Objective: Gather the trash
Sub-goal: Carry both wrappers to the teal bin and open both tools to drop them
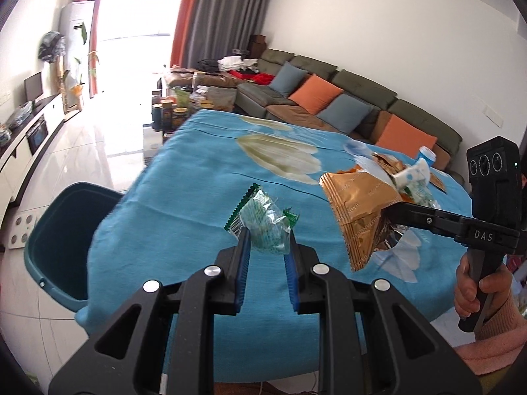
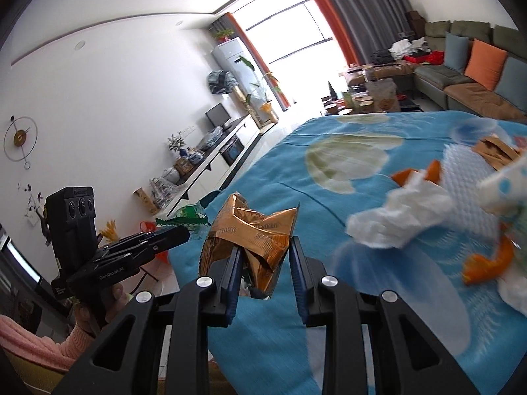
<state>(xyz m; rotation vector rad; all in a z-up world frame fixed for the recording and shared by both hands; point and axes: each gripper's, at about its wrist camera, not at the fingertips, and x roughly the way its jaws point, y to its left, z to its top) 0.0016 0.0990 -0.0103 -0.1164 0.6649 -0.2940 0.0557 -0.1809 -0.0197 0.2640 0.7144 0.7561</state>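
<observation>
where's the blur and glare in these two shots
Left wrist view: the window is blown out, glaring off the floor; the tablecloth edge smears. Right wrist view: the tissue and orange peel are motion-blurred; straight walls bow in both.

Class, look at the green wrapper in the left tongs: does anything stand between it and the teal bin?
Nothing visible does. The green wrapper hangs over the blue cloth's edge; the teal bin stands open on the floor, lower left.
</observation>
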